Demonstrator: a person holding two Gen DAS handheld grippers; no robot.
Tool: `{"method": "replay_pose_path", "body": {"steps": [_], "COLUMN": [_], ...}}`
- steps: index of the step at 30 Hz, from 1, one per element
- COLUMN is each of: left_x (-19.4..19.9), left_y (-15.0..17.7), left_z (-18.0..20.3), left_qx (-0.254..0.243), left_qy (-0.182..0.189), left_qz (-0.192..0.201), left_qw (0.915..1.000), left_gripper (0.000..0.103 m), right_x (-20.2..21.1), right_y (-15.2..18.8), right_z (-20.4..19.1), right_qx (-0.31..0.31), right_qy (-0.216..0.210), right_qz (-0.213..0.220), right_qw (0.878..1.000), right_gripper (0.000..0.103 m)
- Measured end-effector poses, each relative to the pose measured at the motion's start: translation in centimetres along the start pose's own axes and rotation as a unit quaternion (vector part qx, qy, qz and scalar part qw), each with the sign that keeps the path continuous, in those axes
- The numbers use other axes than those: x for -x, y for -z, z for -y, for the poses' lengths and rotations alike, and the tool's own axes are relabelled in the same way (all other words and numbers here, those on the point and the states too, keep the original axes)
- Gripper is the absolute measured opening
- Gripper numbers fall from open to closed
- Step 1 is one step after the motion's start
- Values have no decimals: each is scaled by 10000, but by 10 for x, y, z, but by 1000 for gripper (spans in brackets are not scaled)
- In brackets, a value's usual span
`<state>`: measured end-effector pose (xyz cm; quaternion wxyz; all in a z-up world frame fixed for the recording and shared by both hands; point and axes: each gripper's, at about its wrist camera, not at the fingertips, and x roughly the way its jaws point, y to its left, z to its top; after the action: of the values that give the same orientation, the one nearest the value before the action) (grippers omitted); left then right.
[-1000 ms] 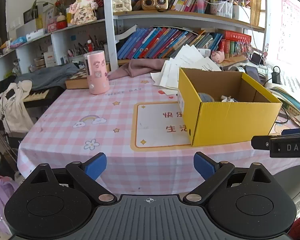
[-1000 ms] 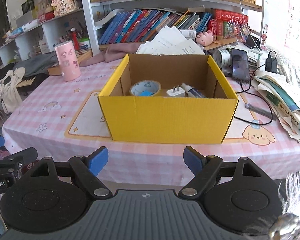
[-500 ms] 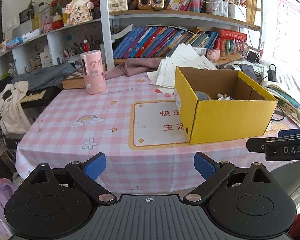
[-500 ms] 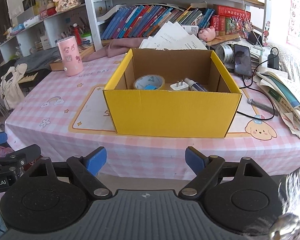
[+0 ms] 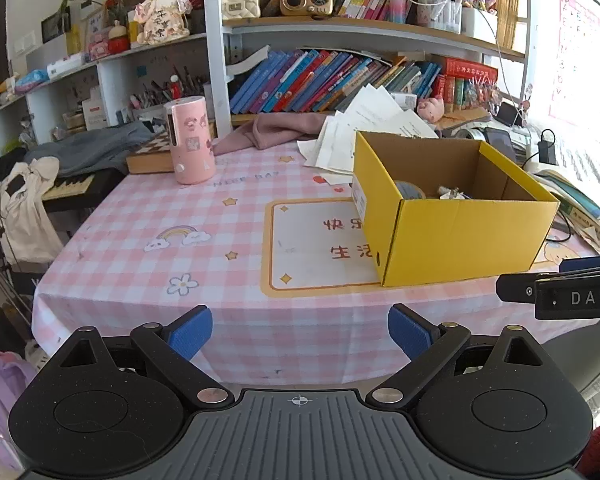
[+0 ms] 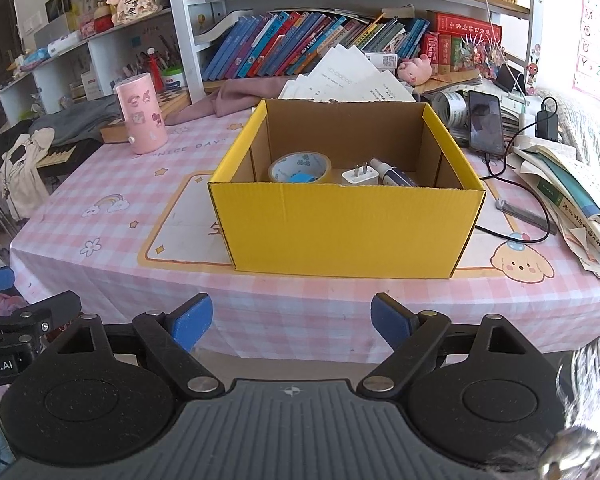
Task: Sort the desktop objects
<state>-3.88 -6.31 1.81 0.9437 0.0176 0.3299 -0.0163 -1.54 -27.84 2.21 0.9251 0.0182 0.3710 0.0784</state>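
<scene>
A yellow cardboard box [image 6: 346,228] stands open on the bench [image 6: 112,240], which is covered by a pink checked cloth with a cream printed mat [image 5: 312,248] under the box's left part. Inside the box, against its far side, lie a roll of tape [image 6: 299,167], a white plug adapter [image 6: 360,176] just to the right of it, and a small white and dark blue bottle [image 6: 394,176] touching or nearly touching the adapter; from the left wrist view only the tops of the tape and adapter show over the rim. The right gripper [image 6: 292,320] hangs in front of the bench's near edge, facing the box's front wall, its blue-padded fingers [image 6: 190,320] spread wide with nothing between them. The left gripper [image 5: 299,336] sits to the left of it, likewise short of the bench edge, its fingers [image 5: 190,336] also wide apart and empty; the right gripper's black side shows at the right edge of that view. A pink cylindrical container [image 5: 190,140] with stickers stands upright near the bench's far left corner, well apart from the box. Behind the box lie loose white papers [image 6: 348,80] and a pink cloth [image 5: 276,132]. To the right of the box a black phone [image 6: 485,122] leans with a cable [image 6: 536,208] running from it, beside a pile of books [image 6: 572,196].
</scene>
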Motion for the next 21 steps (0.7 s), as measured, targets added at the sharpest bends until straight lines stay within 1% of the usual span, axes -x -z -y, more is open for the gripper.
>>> {"method": "replay_pose_path", "body": {"steps": [6, 8, 9, 21], "left_x": [-1, -1, -1, 0], "left_y": [1, 1, 1, 1], "left_z": [0, 0, 0, 0], "left_qx": [9, 10, 10, 5], "left_qy": [12, -3, -10, 109], "left_qz": [-72, -84, -78, 14], "left_qw": [10000, 10000, 10000, 9999], "left_gripper": [97, 102, 103, 103], "right_x": [0, 0, 0, 0], "right_y": [0, 0, 0, -1], "right_z": [0, 0, 0, 0], "right_qx": [-10, -11, -13, -27], "right_qy": [6, 5, 6, 2], "right_qz": [3, -1, -1, -13], "right_qw": [10000, 10000, 10000, 10000], "right_gripper": [86, 86, 86, 86]}}
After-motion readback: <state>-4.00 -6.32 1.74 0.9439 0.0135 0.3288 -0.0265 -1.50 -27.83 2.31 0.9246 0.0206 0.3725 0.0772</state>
